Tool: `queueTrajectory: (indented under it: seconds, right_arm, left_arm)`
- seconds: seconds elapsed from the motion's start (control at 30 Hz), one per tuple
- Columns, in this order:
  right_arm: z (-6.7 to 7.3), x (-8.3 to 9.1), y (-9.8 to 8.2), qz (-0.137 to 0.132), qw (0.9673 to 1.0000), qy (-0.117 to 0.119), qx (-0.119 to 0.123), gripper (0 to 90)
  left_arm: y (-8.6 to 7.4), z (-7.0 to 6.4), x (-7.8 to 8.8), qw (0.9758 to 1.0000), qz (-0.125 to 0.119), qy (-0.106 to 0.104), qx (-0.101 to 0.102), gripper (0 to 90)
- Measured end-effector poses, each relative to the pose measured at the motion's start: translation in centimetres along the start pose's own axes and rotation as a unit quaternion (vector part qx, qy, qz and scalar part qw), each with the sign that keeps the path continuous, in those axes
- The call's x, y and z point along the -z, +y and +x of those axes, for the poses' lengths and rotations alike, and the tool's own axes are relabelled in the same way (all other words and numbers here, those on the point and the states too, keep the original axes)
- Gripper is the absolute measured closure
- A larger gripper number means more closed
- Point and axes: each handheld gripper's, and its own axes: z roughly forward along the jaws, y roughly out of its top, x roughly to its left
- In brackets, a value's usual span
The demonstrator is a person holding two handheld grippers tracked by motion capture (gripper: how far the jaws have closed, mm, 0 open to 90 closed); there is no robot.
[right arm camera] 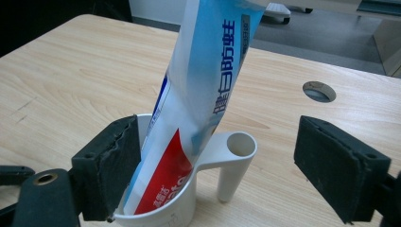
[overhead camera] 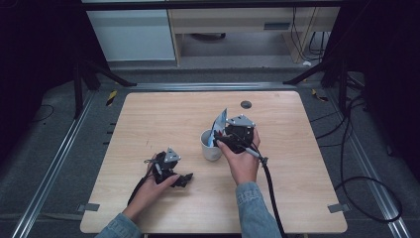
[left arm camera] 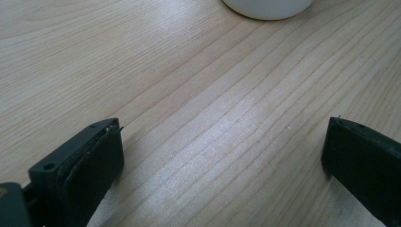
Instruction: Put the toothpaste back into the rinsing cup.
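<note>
While a toothpaste tube (right arm camera: 198, 94) leans inside the white cup (overhead camera: 211, 145), right tongs (right arm camera: 217, 175) hover apart. Left tongs (left arm camera: 222, 165) apart over bare desk (overhead camera: 148, 119)

The toothpaste tube (right arm camera: 198, 94) is white and pale blue with a red band low down and dark blue lettering; the cup (right arm camera: 189, 198) is plain white; the table (overhead camera: 163, 119) is light wood with fine grain; both grippers' jaws are black

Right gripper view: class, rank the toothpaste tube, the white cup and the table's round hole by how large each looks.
1. Toothpaste tube, largest.
2. White cup, partly cut off at the bottom edge.
3. Hole, smallest, though it lies farther from the camera, so its true size is unsure.
</note>
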Motion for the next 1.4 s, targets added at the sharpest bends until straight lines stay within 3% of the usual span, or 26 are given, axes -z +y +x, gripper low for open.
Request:
queueTrajectory:
  seconds: [0.37, 0.77, 1.4]
  right_arm:
    - [-0.1, 0.4, 0.4, 0.019, 0.9997, 0.011, 0.007, 10.3]
    - [-0.5, 1.3, 1.0, 0.022, 0.9993, 0.017, 0.024, 7.3]
    - [-1.4, 2.6, 1.1, 0.036, 0.998, 0.001, 0.052, 6.9]
  left_arm:
    - [0.0, 0.0, 0.0, 1.0, 0.0, 0.0, -0.002, 0.0]
    - [0.0, 0.0, 0.0, 1.0, 0.0, 0.0, -0.002, 0.0]
    - [0.0, 0.0, 0.0, 1.0, 0.0, 0.001, -0.001, 0.0]
